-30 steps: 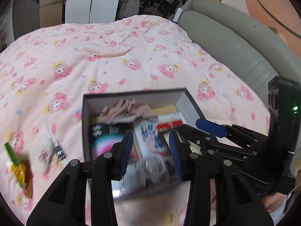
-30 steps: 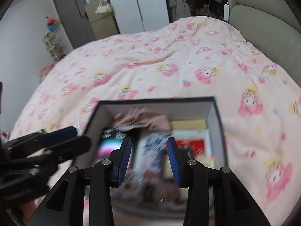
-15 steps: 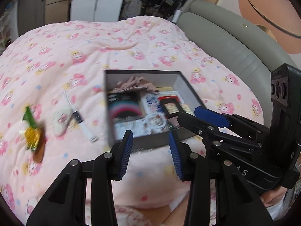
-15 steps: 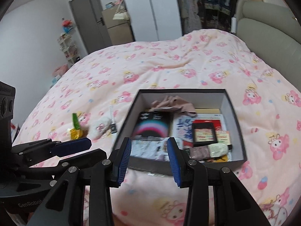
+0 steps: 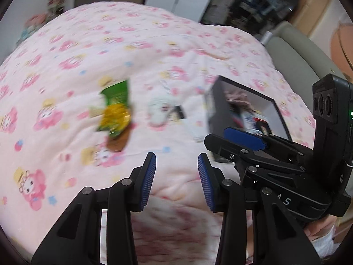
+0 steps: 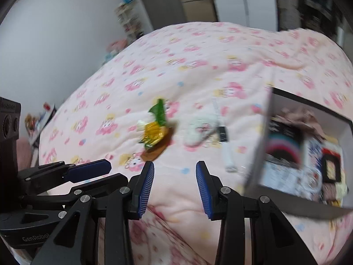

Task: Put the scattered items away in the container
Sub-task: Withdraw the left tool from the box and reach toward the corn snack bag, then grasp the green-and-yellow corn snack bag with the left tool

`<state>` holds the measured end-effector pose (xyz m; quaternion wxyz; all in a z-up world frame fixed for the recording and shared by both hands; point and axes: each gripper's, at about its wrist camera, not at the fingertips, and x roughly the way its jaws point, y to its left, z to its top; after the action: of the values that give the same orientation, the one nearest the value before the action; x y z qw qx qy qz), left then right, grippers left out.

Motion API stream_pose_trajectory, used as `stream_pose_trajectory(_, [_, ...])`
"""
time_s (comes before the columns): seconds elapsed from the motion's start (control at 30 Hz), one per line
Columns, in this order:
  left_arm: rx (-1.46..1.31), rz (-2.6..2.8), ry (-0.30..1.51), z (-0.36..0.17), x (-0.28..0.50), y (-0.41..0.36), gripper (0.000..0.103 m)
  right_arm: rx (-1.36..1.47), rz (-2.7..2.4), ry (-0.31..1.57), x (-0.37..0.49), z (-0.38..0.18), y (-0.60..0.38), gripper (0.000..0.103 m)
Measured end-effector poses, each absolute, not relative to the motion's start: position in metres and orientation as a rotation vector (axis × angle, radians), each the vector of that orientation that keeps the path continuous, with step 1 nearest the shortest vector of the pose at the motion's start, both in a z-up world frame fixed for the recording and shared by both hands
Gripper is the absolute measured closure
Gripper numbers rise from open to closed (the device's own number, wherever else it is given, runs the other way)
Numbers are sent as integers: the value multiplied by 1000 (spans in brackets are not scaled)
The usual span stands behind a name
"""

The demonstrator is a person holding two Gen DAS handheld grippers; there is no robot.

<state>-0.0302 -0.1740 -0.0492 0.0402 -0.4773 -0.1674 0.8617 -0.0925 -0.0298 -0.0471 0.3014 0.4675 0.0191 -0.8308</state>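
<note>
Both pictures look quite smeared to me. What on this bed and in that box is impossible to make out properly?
- Snack packet: green and yellow, print lost to motion blur in both views.
- White fluffy thing: blurred; what it is cannot be told.
- Strip-like object beside it: smeared, identity unclear.
- Box contents: blurred in the right view; in the left view the right gripper covers them.
- Box's far corner: cut off by the right view's edge.

Soft, even indoor light all over, no glare and barely any shadows, just a faint dark edge under the green and yellow snack packet (image 5: 114,112). Both views are smeared with motion blur: the pink bedspread (image 6: 198,70) print and box (image 6: 293,148) streak, while the gripper fingers (image 5: 147,181) stay sharp. Heavy fisheye bending, with black corners.
</note>
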Motion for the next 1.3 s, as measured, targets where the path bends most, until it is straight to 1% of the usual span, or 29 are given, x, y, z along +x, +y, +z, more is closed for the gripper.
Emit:
stream_pose_trajectory(0.17, [-1492,2636,-649,-70,-33,-216,63,1305,-2110,57,-109,-68,-68,68])
stream_pose_trajectory(0.27, [-1536,2594,-796,-86,-44,-244,63,1396,-2004,-33,-125,-84,-85,68])
stream_pose_trajectory(0.33, [-1544,2568,-868,-98,-52,-262,63,1417,-1955,-61,-134,-92,-93,68])
stream_pose_trajectory(0.43, [-1585,2508,-981,-121,-70,-287,63,1452,-2017,10,-153,-110,-105,68])
stream_pose_trajectory(0.5, [-1612,2462,-1049,-140,-83,-301,61,1503,-2024,14,-166,-125,-108,67])
stream_pose_trajectory(0.6, [-1613,2369,-1156,-161,-101,-314,55,1581,-1981,-16,-182,-148,-112,67])
stream_pose_trajectory(0.67, [-1587,2325,-1205,-170,-114,-320,47,1607,-1960,-5,-190,-158,-117,67])
stream_pose_trajectory(0.73, [-1570,2300,-1250,-178,-131,-326,30,1627,-1947,10,-199,-167,-125,66])
stream_pose_trajectory(0.8, [-1575,2272,-1300,-189,-148,-330,26,1651,-1933,-4,-209,-176,-132,63])
stream_pose_trajectory(0.83, [-1581,2250,-1322,-195,-155,-331,26,1669,-1927,-21,-215,-180,-135,58])
stream_pose_trajectory(0.9, [-1640,2234,-1332,-208,-171,-331,26,1702,-1903,-58,-224,-190,-141,55])
stream_pose_trajectory(0.93, [-1677,2245,-1309,-212,-177,-331,26,1711,-1892,-71,-227,-193,-143,51])
stream_pose_trajectory(1.07, [-1750,2198,-1286,-228,-187,-321,28,1661,-1844,-120,-232,-194,-148,50])
stream_pose_trajectory(1.1, [-1749,2208,-1262,-227,-186,-316,29,1636,-1826,-143,-230,-191,-147,50])
stream_pose_trajectory(1.13, [-1743,2218,-1238,-225,-185,-312,33,1617,-1814,-163,-229,-190,-147,51])
stream_pose_trajectory(1.17, [-1726,2235,-1220,-220,-183,-307,36,1596,-1809,-183,-228,-187,-145,54])
stream_pose_trajectory(1.23, [-1714,2246,-1192,-211,-181,-300,37,1551,-1805,-191,-222,-179,-143,61])
stream_pose_trajectory(1.3, [-1697,2278,-1146,-198,-176,-290,38,1527,-1828,-186,-214,-168,-136,61])
